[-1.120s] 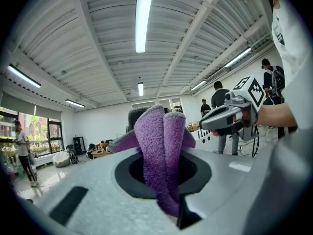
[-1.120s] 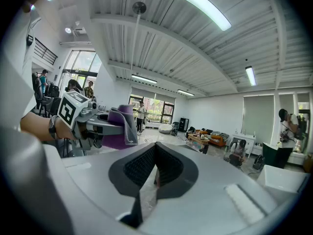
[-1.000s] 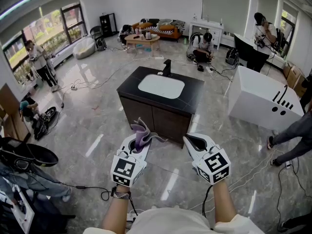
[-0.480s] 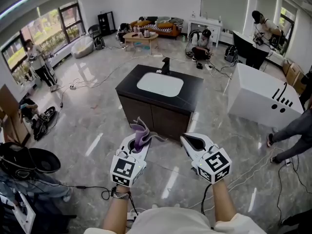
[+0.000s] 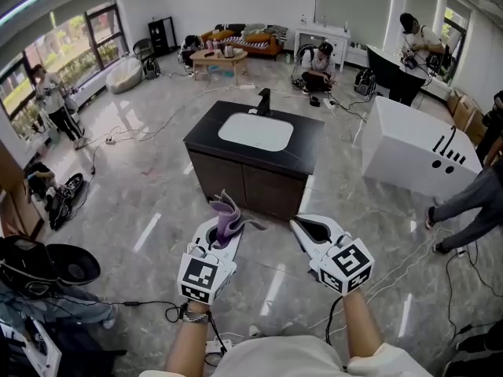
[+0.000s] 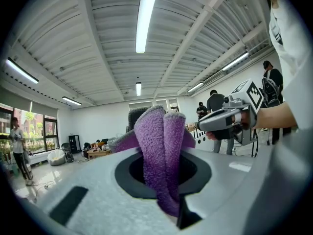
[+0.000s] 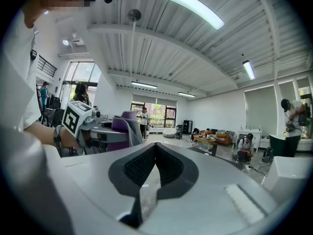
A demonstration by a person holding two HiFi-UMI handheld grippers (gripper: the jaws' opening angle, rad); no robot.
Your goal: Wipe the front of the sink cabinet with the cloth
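The left gripper has its jaws pressed on the purple fluffy cloth, which stands up out of them. The right gripper, at 3 o'clock from it, seems closed and holds nothing. The dark wooden sink cabinet with black top stands at 12 o'clock, apart from both.

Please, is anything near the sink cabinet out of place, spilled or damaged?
Nothing looks spilled or broken. One oddity: the sink cabinet stands alone in the middle of the room, with loose cables strewn over the floor. The purple cloth is bunched in the left gripper, short of the cabinet.
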